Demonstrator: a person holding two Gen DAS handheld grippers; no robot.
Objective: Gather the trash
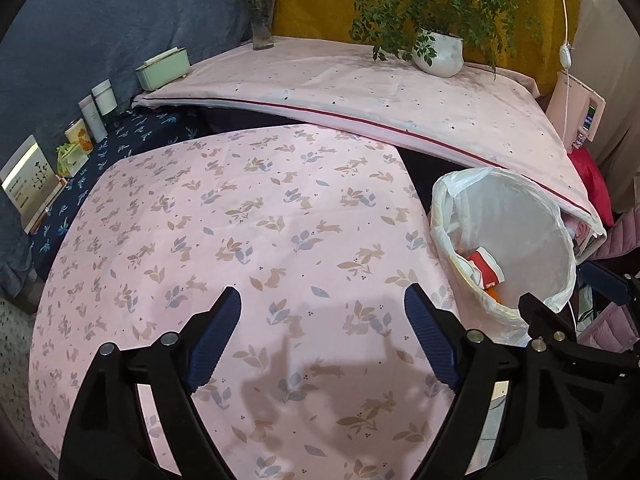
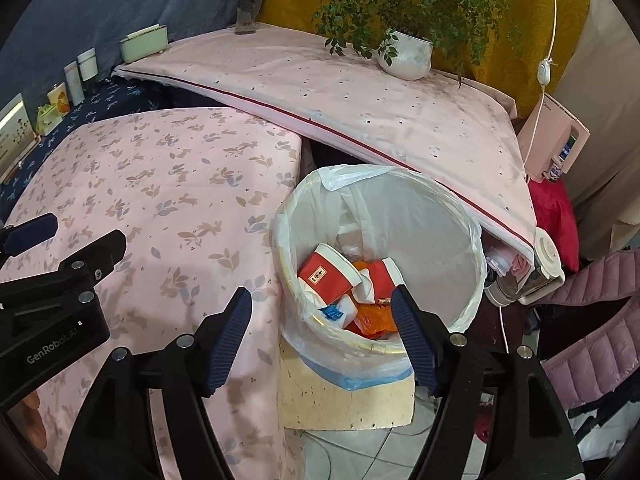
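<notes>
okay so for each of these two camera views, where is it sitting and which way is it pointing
Left wrist: on the left gripper, above the rabbit-print table, facing the back wall; own open fingers show, right gripper at right edge.
Right wrist: on the right gripper, over the lined trash bin, same heading; open fingers show, left gripper at left.
Shared: bin, table, potted plant.

bin (image 2: 460,240): white, round, lined with a translucent plastic bag, upright on a pale block | trash: two crushed red-and-white paper cups (image 2: 328,274), orange wrapper (image 2: 374,320), blue-printed white scrap, piled at bin's bottom
</notes>
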